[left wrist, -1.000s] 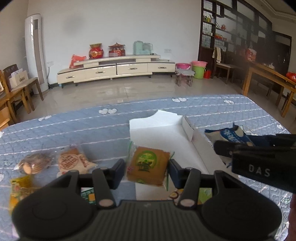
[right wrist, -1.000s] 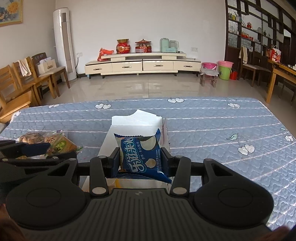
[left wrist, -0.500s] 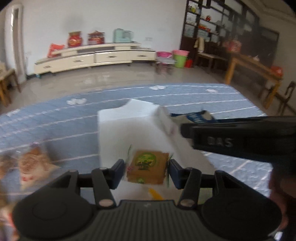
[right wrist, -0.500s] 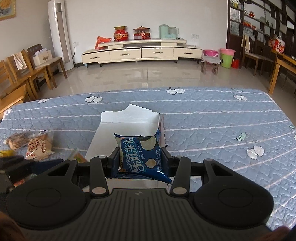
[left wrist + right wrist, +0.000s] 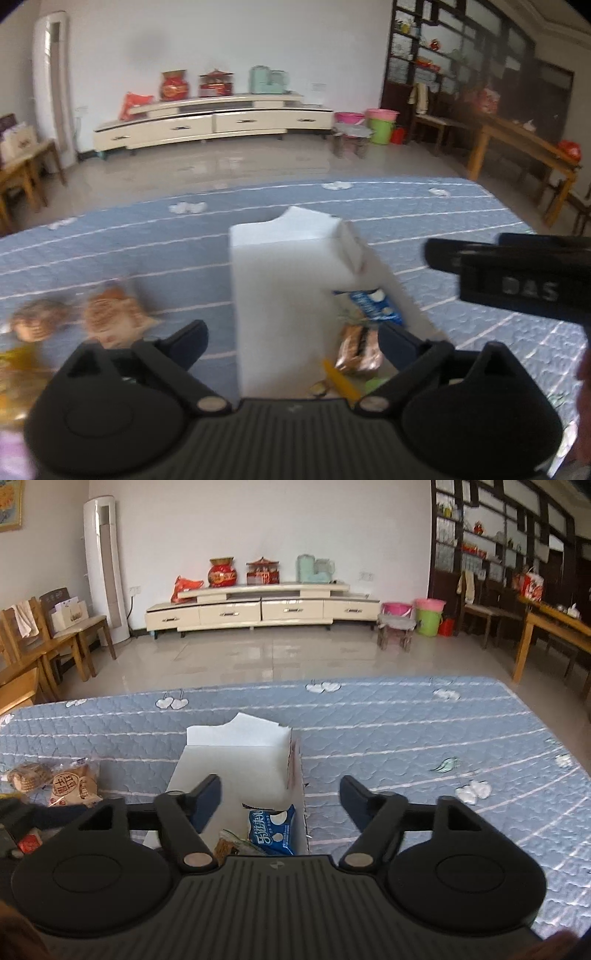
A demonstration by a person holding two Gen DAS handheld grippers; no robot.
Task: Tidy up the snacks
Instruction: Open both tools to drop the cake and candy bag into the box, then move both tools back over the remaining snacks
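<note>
We see both grippers with their jaws spread wide and nothing between them. The left gripper hangs over the near end of the white box, and the right gripper hangs over the same box from the other side — in the left wrist view its black body juts in at the right edge.

Inside the box lie two snacks, close together at the near end: the blue packet with white print, lying flat against the right wall, and a brown packet just beside it. In the left wrist view we also make out the blue packet beyond the brown one, plus a yellow wrapper at the very near edge, partly hidden by the gripper body.

The box rests on a blue quilted surface with white stripes and heart motifs. To the left of the box, well apart from it, more snacks wait outside — a round biscuit pack and an orange-labelled packet, touching each other.
</note>
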